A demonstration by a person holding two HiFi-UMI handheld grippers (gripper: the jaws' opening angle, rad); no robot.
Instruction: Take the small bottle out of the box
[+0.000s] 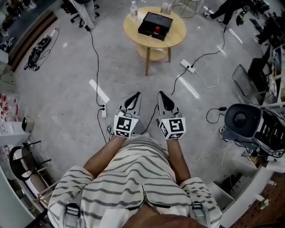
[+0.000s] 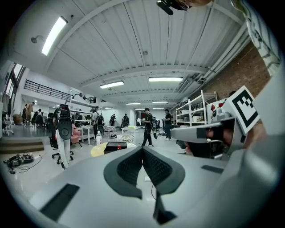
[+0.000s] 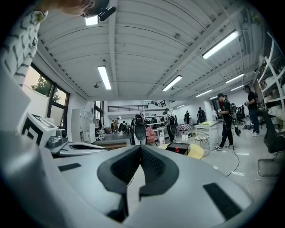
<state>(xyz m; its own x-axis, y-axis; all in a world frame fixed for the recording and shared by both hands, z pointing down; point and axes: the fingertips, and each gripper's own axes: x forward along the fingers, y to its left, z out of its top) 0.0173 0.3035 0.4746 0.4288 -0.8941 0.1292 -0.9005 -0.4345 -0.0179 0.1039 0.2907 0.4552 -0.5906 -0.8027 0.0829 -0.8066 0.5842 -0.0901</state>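
Head view — box (image 1: 155,25), left claw (image 1: 137,95), right claw (image 1: 160,94), both together, gripper views — ceiling lights (image 2: 165,79).

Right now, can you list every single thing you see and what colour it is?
table: one, light wood, round, far ahead on the grey floor
box: one, black, on the table
red thing: one, small, in the box
bottle: one, clear, at the table's left edge
power strips: two, white, on the floor
cables: several, black, across the floor
shirt: one, white with dark stripes, on the person
left tongs, right tongs: two, grey with black pads, both shut and empty
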